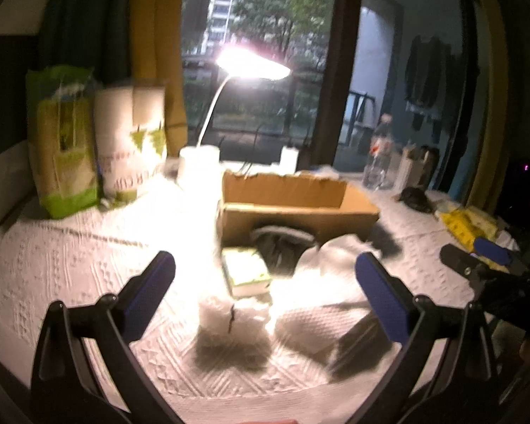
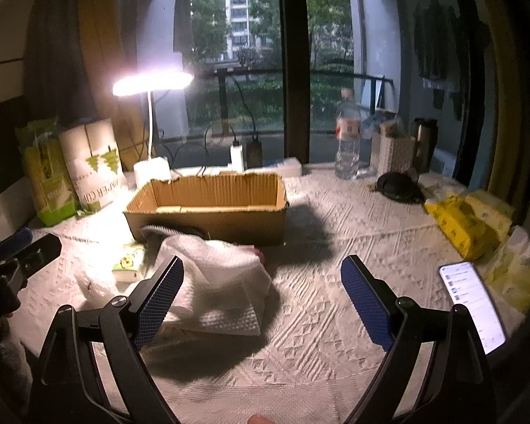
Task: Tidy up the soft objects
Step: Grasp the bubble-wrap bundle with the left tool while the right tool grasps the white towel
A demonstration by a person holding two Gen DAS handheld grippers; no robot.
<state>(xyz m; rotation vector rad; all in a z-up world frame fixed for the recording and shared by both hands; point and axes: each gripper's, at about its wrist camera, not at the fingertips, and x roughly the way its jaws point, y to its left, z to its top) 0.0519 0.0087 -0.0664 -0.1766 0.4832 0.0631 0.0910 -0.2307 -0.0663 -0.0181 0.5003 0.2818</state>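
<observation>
My left gripper (image 1: 265, 279) hangs above the white patterned tablecloth (image 1: 70, 265) with its jaws spread wide and nothing between them — below lie a small clear packet (image 1: 231, 321) and a green-and-white tissue pack (image 1: 245, 272). My right gripper (image 2: 261, 279) is just as wide apart and holds nothing. Its left pad sits in front of the crumpled white cloth (image 2: 222, 275), which lies heaped on the table against the front of the open cardboard box (image 2: 212, 208). A dark grey soft item (image 2: 159, 231) pokes out between cloth and box. A lit phone (image 2: 471, 304) lies off to my right.
</observation>
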